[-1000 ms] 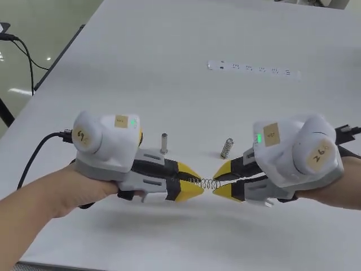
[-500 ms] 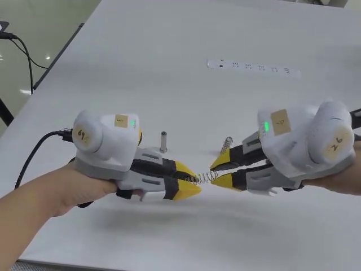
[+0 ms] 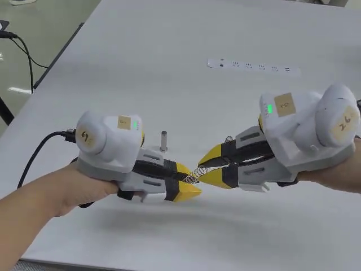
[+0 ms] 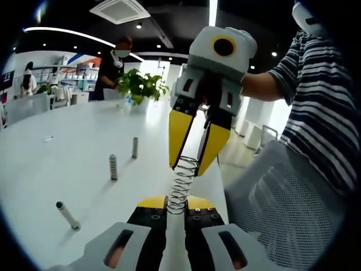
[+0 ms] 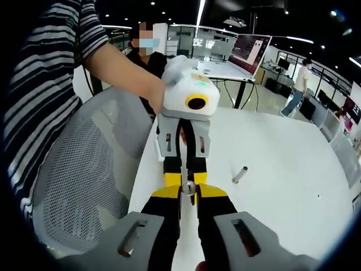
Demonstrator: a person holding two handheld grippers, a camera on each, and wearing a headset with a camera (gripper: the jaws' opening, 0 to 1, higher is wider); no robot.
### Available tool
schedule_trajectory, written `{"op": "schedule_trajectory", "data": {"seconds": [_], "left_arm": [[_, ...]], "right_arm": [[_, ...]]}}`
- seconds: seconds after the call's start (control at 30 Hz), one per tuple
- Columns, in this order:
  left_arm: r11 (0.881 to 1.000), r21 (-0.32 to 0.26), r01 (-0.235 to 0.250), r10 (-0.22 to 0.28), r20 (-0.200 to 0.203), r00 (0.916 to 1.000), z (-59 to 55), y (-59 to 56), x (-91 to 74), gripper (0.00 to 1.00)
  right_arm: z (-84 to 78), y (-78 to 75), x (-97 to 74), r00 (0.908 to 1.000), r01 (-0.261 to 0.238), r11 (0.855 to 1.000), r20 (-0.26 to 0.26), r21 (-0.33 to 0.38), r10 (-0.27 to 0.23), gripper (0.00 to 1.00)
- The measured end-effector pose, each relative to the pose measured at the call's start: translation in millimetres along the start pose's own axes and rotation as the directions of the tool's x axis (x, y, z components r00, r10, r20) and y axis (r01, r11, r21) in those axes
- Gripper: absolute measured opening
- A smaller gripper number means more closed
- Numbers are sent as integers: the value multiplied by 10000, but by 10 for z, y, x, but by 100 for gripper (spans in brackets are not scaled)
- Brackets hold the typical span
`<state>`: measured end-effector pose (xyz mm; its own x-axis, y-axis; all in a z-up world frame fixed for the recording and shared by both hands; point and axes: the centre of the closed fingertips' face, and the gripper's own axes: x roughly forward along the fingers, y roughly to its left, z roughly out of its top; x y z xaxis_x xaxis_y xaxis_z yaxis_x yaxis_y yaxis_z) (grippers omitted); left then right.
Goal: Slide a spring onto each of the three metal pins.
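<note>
1. Moved: right gripper (image 3: pixel 203 169) has shifted left toward the left gripper (image 3: pixel 189 182) over the last second. Its yellow fingers, clenched a second ago, are now released in a V.
2. Held: spring (image 3: pixel 194 174), above the worktop (image 3: pixel 169 73) between the two grippers, with less of it showing than before. One end is clenched in the left gripper's fingers. The other end lies between the right gripper's parted fingers.
3. Standing: bare pin (image 3: pixel 164 141), upright on the worktop, just beyond the left gripper.
4. Standing: sleeved pin (image 4: pixel 113 167), upright, with coils around it.
5. Standing: third pin (image 4: pixel 135 147), upright beyond the sleeved pin; too small to tell whether it carries coils.
6. Lying: power strip (image 3: pixel 254 68), far side, well apart.
</note>
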<state>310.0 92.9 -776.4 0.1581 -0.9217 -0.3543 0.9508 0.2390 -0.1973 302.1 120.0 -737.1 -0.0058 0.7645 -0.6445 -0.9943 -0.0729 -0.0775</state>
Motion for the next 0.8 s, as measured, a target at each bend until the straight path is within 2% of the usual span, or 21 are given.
{"op": "schedule_trajectory", "data": {"seconds": [0.17,0.43,0.8], "left_arm": [[10000,38,13,-12,-64,10000,-8,-7,14,3],[10000,58,35,-35,-60,10000,-1,-16,20,3],[10000,-13,-93,93,-54,9999,19,0,16,4]], "right_arm": [[29,5,26,9999,43,10000,104,84,-44,8],[91,-2,58,9983,130,9977,567,663,-167,8],[120,-8,58,9980,328,9990,537,300,-343,8]]}}
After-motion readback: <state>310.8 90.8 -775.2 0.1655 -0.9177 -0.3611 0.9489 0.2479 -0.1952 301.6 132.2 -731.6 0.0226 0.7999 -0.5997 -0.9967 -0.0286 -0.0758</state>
